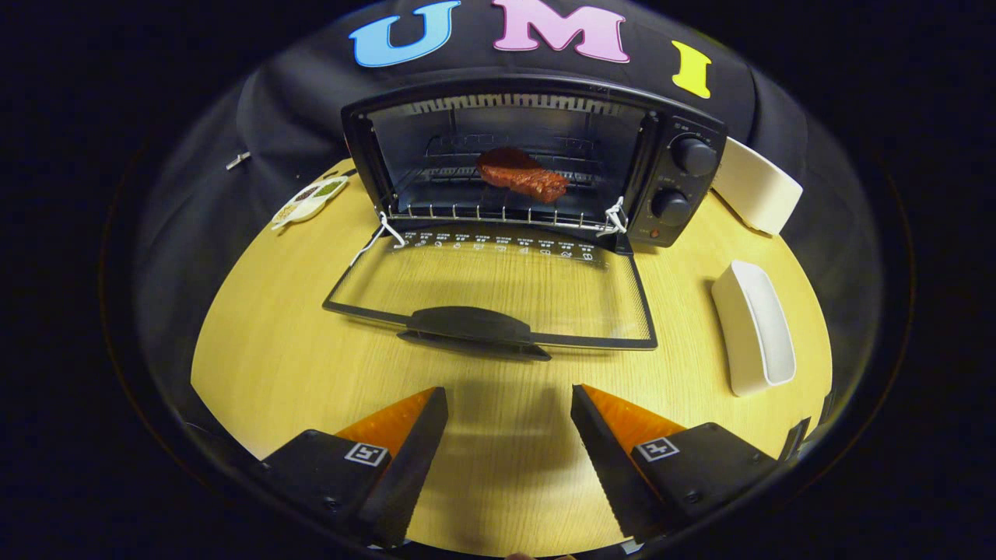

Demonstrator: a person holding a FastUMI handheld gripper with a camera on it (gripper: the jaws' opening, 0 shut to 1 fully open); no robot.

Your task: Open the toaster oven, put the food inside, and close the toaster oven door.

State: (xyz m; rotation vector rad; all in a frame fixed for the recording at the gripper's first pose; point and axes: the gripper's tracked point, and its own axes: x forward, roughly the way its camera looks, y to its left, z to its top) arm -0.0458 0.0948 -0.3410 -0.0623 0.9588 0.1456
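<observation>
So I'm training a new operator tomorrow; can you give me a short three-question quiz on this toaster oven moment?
1. True or false: the toaster oven door is shut.
2. Where is the piece of meat?
A. on the table
B. on the rack inside the oven
C. between the claw fingers
3. Fill in: the claw is ___ and holds nothing, just short of the door handle.

Key:
1. False; the door lies folded down flat on the table.
2. B
3. open
</observation>
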